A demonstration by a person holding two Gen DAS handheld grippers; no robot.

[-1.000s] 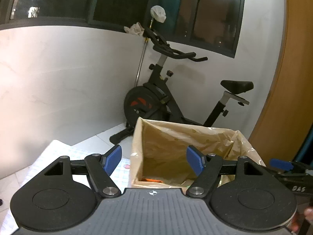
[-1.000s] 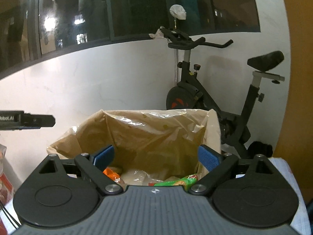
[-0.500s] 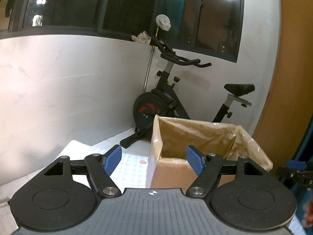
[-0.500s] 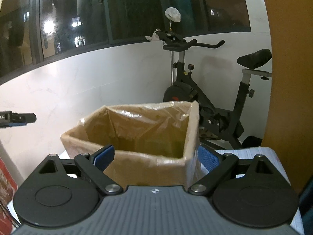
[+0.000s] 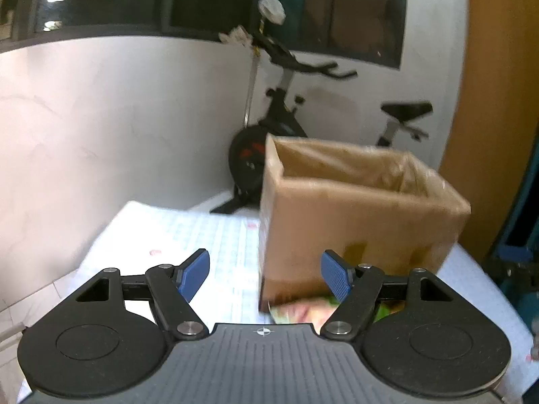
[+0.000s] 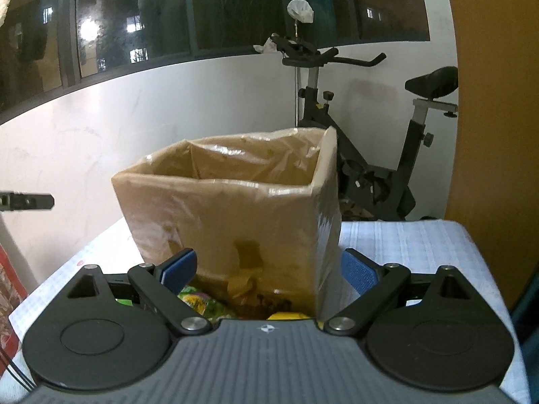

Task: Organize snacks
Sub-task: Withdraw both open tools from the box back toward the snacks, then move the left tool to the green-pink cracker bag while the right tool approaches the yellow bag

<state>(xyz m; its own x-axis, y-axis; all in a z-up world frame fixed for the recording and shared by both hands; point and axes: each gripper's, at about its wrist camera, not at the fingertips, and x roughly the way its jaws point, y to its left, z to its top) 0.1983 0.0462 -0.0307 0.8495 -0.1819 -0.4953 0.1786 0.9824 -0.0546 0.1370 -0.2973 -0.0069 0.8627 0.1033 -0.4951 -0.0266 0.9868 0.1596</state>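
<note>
A brown cardboard box (image 5: 357, 215) lined with clear plastic stands on the table; it also shows in the right wrist view (image 6: 232, 215). Snack packets lie at its near foot: a green and pink one (image 5: 296, 313) in the left wrist view, a green and yellow one (image 6: 198, 301) and a yellow one (image 6: 286, 315) in the right wrist view. My left gripper (image 5: 264, 276) is open and empty, in front of the box's left corner. My right gripper (image 6: 267, 269) is open and empty, just before the box's front face. The box's inside is hidden.
The table has a white checked cloth (image 5: 188, 235). A black exercise bike (image 6: 363, 155) stands behind it against a white wall under dark windows. An orange-brown wooden panel (image 6: 495, 134) rises at the right. The other gripper's tip (image 6: 27, 201) shows at the left edge.
Both grippers have drawn back and dropped from over the box's opening to the table in front of it. The box's inside has gone out of sight; packets at its foot have appeared.
</note>
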